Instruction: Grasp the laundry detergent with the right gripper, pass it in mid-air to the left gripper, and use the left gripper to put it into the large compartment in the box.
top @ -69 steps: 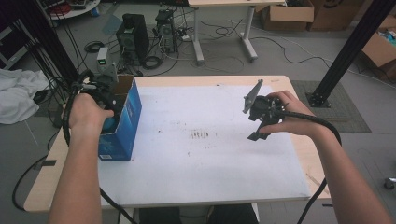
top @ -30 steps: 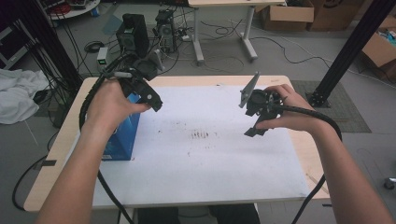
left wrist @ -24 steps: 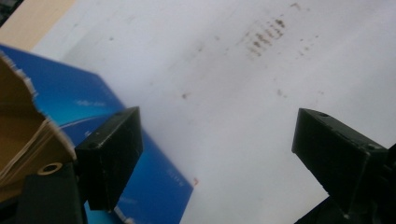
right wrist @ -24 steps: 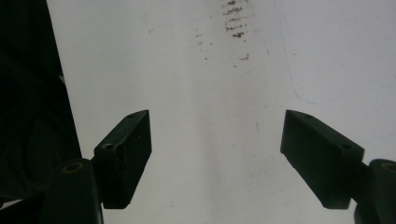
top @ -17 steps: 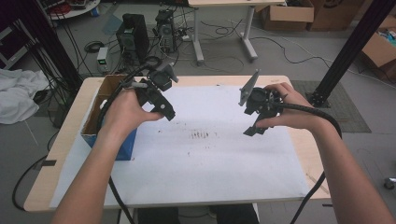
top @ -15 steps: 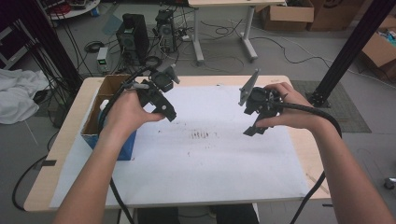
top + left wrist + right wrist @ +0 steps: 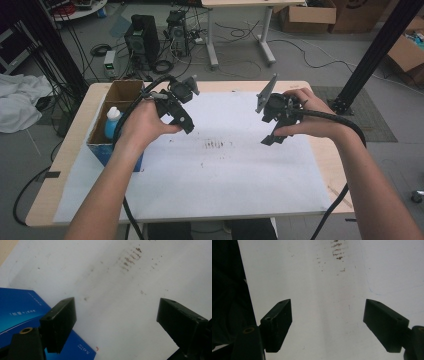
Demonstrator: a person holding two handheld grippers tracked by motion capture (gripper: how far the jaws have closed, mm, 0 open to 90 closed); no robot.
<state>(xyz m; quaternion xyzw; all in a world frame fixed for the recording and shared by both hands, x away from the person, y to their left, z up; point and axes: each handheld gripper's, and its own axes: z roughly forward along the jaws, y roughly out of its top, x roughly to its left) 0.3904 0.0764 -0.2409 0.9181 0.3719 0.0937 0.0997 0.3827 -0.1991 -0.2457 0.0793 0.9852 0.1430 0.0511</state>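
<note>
Right gripper (image 7: 327, 325): jaws spread wide, nothing between them. Below: white sheet (image 7: 312, 285) with brown smudge marks (image 7: 337, 250); faint blue line at right.

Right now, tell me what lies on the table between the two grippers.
In the high view, only the white sheet with a patch of brown smudges lies between the left gripper and the right gripper; no object sits there.

Black grippers with blocky fingers (image 7: 61, 322), thick black cables.
</note>
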